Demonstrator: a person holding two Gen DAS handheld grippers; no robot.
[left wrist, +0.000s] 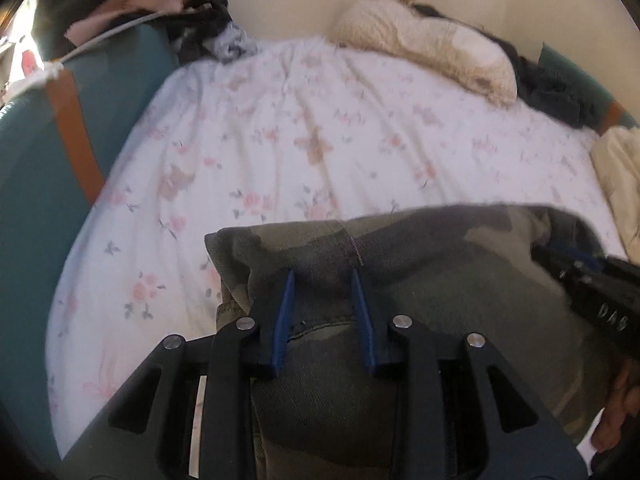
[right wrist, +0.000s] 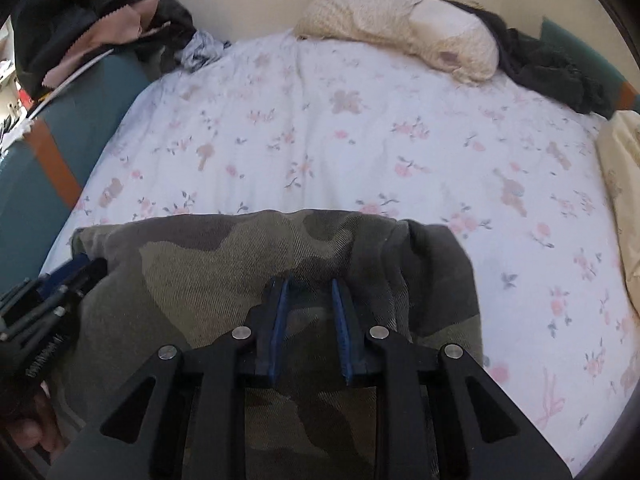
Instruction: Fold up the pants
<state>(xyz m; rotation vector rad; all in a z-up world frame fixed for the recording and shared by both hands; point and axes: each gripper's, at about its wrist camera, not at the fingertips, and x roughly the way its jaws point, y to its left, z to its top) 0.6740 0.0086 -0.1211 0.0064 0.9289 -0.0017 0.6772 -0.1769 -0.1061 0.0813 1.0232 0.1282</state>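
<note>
Camouflage green pants (left wrist: 432, 264) lie bunched at the near edge of a floral bed sheet (left wrist: 304, 136). My left gripper (left wrist: 323, 274) has its blue-padded jaws apart with a fold of the pants' left end between them. My right gripper (right wrist: 308, 282) also stands with jaws apart, pants fabric (right wrist: 224, 256) between and under them, near the right end. Each gripper shows at the edge of the other's view: the right gripper (left wrist: 588, 280), the left gripper (right wrist: 48, 296). Whether the cloth is pinched is unclear.
A cream fuzzy garment (left wrist: 428, 44) and dark clothes (left wrist: 560, 88) lie at the far side by the wall. A clothes pile (left wrist: 160, 4) sits far left on the teal bed frame (left wrist: 36, 184). A cream cloth (right wrist: 624, 200) lies at the right.
</note>
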